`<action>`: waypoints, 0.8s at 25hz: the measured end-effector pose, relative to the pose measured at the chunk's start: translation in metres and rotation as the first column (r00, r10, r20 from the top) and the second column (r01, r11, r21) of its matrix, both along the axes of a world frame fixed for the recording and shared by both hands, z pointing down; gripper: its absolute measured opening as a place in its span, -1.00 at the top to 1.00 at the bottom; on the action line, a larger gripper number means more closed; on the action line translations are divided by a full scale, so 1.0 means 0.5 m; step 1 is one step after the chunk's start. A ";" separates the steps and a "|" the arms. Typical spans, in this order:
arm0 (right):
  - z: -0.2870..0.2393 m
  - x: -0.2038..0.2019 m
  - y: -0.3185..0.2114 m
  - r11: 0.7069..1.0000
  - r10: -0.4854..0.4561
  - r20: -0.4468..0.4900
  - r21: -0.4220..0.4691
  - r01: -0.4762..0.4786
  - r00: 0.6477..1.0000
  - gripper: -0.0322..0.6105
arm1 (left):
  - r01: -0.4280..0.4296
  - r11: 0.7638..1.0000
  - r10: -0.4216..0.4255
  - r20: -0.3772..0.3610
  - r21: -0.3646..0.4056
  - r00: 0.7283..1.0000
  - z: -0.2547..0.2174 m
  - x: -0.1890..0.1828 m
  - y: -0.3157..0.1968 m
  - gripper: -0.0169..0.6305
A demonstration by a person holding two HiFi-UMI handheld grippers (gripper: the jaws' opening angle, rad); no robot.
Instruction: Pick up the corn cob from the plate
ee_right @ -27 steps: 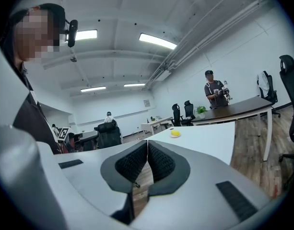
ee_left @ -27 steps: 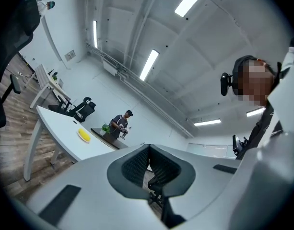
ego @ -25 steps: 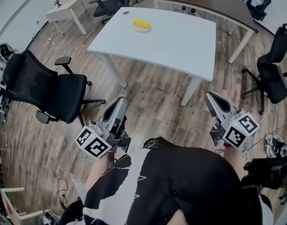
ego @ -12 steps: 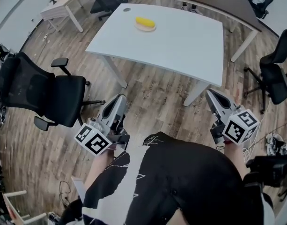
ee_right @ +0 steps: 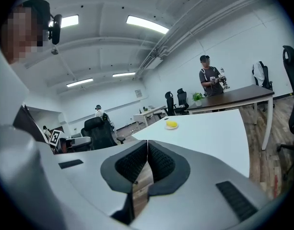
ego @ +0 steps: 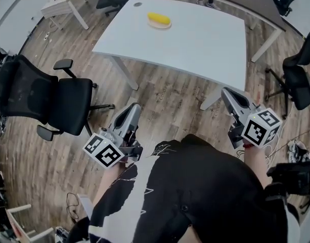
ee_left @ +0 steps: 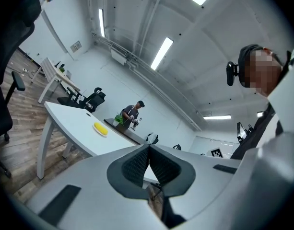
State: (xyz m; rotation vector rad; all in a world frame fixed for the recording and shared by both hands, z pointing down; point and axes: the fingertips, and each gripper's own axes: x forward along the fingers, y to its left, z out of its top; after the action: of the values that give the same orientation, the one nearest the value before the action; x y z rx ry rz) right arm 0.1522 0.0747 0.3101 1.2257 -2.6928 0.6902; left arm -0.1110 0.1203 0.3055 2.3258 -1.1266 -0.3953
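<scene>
- Head view: one yellow corn cob (ego: 159,18) lies on one small plate (ego: 160,25) near the far edge of the white counter (ego: 195,39), well apart from both grippers.
- Two grippers hang low over the wooden floor (ego: 165,100), close to the person holding them: the left gripper (ego: 135,108) and the right gripper (ego: 226,93). Each carries one cube printed with black-and-white square markers.
- One black office chair (ego: 48,97) stands near the left; a second chair (ego: 298,75) stands at the right edge.
- Left gripper view: its jaws are pressed together with nothing between them. The cob on its plate shows small beyond them, on the counter.
- Only the gripper views show one standing person (ee_left: 133,114) behind a dark desk (ee_left: 119,131), beside one green plant (ee_left: 119,120), and the ceiling light strips (ee_left: 161,53).
- Right gripper view: its jaws are also pressed together and empty, and the cob sits far off on the counter.
- This view alone shows a second person (ee_right: 98,110), far off at the left.
</scene>
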 end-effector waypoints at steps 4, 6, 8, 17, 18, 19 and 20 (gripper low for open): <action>0.022 -0.018 -0.006 0.999 -0.028 -0.001 -0.032 0.028 1.000 0.85 | -0.019 0.999 0.018 -0.017 -0.037 1.000 0.028 -0.004 0.000 0.90; 0.031 -0.020 -0.013 0.999 -0.037 -0.022 -0.038 0.036 0.999 0.85 | -0.031 0.999 0.031 -0.018 -0.035 0.999 0.031 -0.001 0.000 0.90; 0.032 -0.019 -0.029 0.998 -0.034 -0.022 -0.044 0.033 0.999 0.85 | -0.037 0.999 0.036 -0.019 -0.033 0.999 0.029 0.000 -0.006 0.90; 0.014 -0.073 -0.122 0.991 -0.087 0.137 -0.092 0.100 0.987 0.85 | 0.014 0.998 -0.016 -0.031 -0.065 0.999 0.035 -0.038 -0.053 0.90; 0.016 -0.081 -0.135 0.990 -0.094 0.135 -0.087 0.107 0.986 0.85 | 0.027 0.998 -0.029 -0.030 -0.065 0.999 0.037 -0.047 -0.064 0.90; 0.018 -0.088 -0.149 0.990 -0.102 0.128 -0.082 0.113 0.987 0.85 | 0.040 0.997 -0.042 -0.029 -0.062 0.999 0.037 -0.056 -0.075 0.90; 0.022 -0.095 -0.164 0.990 -0.110 0.120 -0.079 0.120 0.987 0.85 | 0.053 0.997 -0.055 -0.029 -0.058 0.998 0.036 -0.064 -0.086 0.90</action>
State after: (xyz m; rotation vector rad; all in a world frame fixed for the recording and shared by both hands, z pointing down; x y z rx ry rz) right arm 0.1046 -0.0071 0.3211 1.0313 -2.7665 0.8757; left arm -0.1430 0.0771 0.3236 2.2368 -1.1724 -0.4121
